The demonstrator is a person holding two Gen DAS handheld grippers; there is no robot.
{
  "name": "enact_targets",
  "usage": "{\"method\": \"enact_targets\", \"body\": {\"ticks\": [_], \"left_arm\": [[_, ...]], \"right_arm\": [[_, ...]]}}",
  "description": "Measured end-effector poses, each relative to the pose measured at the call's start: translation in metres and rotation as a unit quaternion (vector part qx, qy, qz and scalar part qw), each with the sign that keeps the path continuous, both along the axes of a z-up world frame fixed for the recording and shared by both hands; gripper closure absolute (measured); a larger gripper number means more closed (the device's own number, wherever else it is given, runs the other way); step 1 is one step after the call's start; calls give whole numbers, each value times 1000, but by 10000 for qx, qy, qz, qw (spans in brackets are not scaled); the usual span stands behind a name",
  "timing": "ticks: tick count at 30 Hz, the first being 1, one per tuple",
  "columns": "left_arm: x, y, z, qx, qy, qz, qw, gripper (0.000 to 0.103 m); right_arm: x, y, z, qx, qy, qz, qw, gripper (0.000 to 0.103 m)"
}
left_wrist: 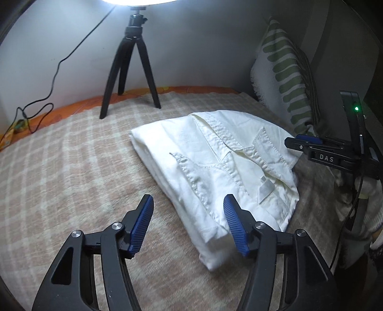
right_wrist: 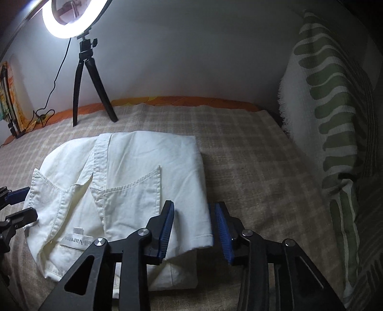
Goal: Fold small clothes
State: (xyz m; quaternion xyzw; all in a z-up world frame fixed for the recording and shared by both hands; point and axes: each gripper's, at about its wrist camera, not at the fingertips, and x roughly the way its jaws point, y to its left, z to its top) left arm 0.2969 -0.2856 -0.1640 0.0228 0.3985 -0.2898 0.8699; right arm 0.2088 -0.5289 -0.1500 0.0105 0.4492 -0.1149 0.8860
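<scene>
While the white shorts (right_wrist: 124, 181) lie folded mid-bed, both the left hand-held gripper (left_wrist: 189, 224) and right hand-held gripper (right_wrist: 195, 229) half open and empty, we should grip the near corners evenly and fold away.

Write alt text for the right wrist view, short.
A folded white garment lies on a checked beige blanket, with the right gripper open over its near right corner, pads not pressing it. Behind stand a lit ring light on a black tripod; a green-striped pillow leans at right.
</scene>
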Motion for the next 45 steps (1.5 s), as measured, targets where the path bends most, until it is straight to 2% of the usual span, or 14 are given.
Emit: {"method": "enact_targets", "body": {"ticks": [2,4,10,17,19,26,28,31,35,36,37,40,45], "left_arm": [[-4,6,3,-31,60,50,10000,41],[-11,9,7,-49,92,55,9999,41],[-42,11,21,-51,-32,-63,10000,40],[-95,15,47,-327,-453,-109,9984,40],[-111,16,54,-411,-581,-151,9973,35],[-154,25,74,-478,-971,-127,9940,30],[-163,27,77,-449,-1057,-79,9934,21],[-173,29,80,-431,-1163,-27,9923,19],[-175,33,80,-356,-962,309,9942,11],[-175,34,79,-343,-909,376,9946,3],[-176,35,79,-315,-901,438,9945,0],[-181,37,80,-209,-1089,484,9927,0],[-186,36,77,-106,-1109,459,9927,0]], "right_arm": [[-9,3,8,43,-135,8,9999,45],[-17,7,14,33,-211,-10,9998,40],[-46,22,31,144,-448,26,9989,33],[-89,48,47,177,-771,62,9968,24],[-101,55,48,128,-844,49,9963,22],[-138,72,50,221,-976,-71,9950,18],[-145,76,52,192,-990,-94,9949,17],[-155,84,53,135,-1031,-64,9946,15],[-164,93,56,-1,-1063,-5,9943,14],[-165,94,57,-12,-1072,-7,9942,14],[-167,95,57,-9,-1084,-3,9941,14],[-170,96,60,10,-1117,-9,9937,14],[-176,98,64,6,-1199,-33,9928,14]]}}
